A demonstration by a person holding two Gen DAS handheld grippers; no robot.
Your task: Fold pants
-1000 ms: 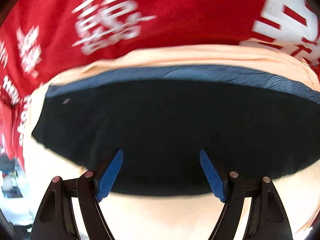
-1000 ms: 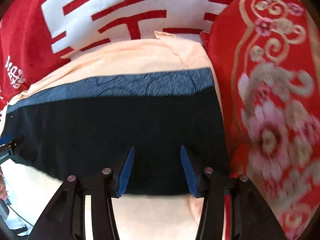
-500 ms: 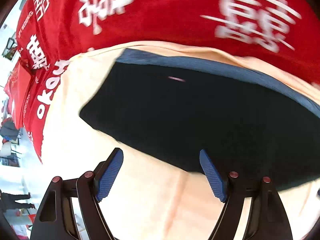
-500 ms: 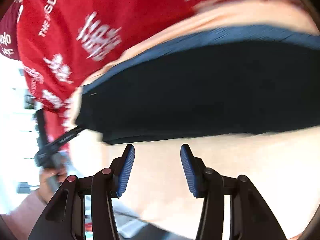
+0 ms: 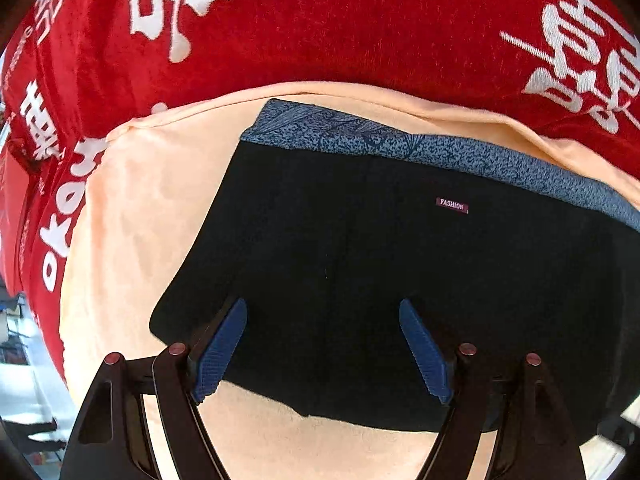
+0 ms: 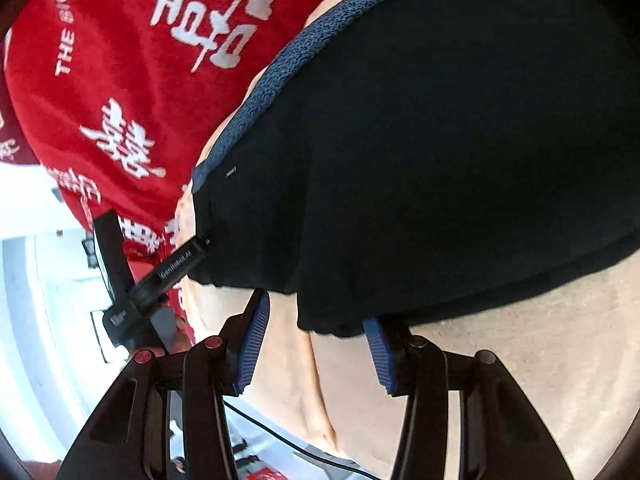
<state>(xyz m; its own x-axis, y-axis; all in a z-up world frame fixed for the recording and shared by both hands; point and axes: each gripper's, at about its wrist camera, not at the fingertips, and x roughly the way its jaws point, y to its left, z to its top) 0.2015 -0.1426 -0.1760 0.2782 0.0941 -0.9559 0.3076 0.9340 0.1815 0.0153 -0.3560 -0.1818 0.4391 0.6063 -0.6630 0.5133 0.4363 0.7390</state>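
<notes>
Lying mid-frame on a peach cloth [image 5: 132, 216], the folded black pants [image 5: 380, 280] sit beneath the spread-apart left gripper [image 5: 324, 348] and right gripper [image 6: 316, 344], both holding nothing.

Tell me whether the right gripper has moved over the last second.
Yes. The right gripper swung left along the black folded pants, from their right edge to their left corner.

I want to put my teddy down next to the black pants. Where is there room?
There is bare peach cloth left of the black pants, between them and the red blanket. Another bare patch lies in front of the pants' near edge. The crowded spot is that near edge itself: the left gripper and right gripper are both open there.
</notes>
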